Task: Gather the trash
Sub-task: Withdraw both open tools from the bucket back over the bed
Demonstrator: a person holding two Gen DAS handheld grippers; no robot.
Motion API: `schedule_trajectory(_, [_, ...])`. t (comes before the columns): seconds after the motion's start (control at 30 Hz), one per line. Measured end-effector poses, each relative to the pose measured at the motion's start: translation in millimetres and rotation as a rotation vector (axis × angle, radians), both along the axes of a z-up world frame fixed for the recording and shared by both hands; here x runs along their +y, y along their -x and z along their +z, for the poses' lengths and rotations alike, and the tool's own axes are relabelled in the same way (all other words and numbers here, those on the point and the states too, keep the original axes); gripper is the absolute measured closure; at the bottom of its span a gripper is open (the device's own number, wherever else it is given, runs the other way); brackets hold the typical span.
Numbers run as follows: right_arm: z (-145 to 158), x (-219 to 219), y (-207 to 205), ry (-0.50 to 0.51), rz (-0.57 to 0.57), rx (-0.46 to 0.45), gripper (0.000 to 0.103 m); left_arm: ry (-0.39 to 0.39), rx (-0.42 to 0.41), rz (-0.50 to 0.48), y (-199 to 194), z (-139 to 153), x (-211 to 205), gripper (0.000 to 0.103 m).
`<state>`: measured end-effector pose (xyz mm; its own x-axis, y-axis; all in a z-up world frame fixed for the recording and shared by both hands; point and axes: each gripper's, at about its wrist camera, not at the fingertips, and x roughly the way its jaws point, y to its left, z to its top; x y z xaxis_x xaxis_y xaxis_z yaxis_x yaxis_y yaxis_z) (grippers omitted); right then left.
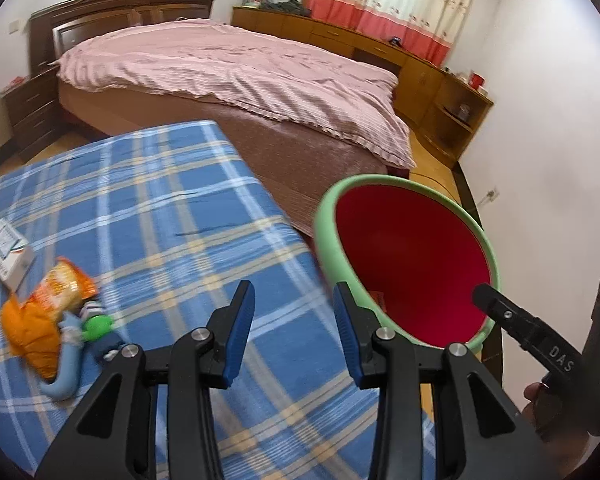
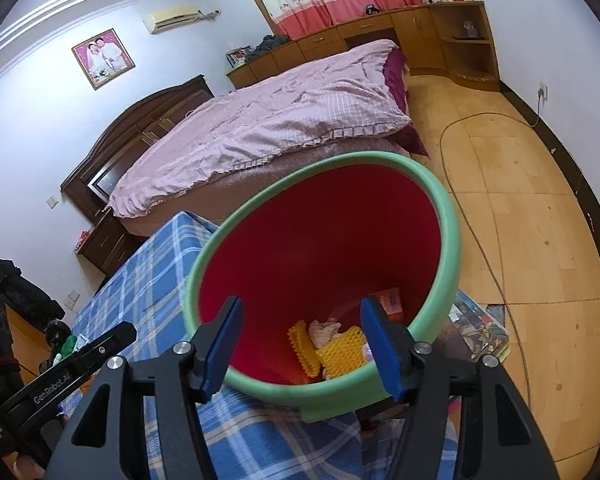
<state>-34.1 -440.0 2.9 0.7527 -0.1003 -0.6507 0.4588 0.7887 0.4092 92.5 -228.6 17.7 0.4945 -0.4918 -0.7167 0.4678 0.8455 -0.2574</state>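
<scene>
Two grippers are up, and both stand with jaws parted and nothing between them. My right gripper (image 2: 300,344) hangs over the near rim of the round bin with the green foam rim and red inside (image 2: 448,240), where yellow honeycomb packaging (image 2: 340,350), a crumpled pink tissue (image 2: 324,328) and a small orange carton (image 2: 392,302) already lie at the bottom. My left gripper (image 1: 294,328) hovers over the blue plaid tablecloth (image 1: 160,208), with the orange crinkled snack bag (image 1: 56,292) well off to its left beside a white cardboard box (image 1: 8,252). I judge the snack bag is next. I should swing left, come down along the bag's length, pinch a crumpled fold rather than the flat face, and avoid snagging the blue-and-green soft toy (image 1: 84,332) touching it.
</scene>
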Motion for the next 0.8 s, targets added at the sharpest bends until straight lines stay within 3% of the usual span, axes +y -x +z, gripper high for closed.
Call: schedule_trajectory(0.8, [19.3, 80.9, -15.0, 0.024, 0.142, -0.015, 0.028, 0.002, 0.003, 0.292, 4.5, 8.8, 125.6, 0.062])
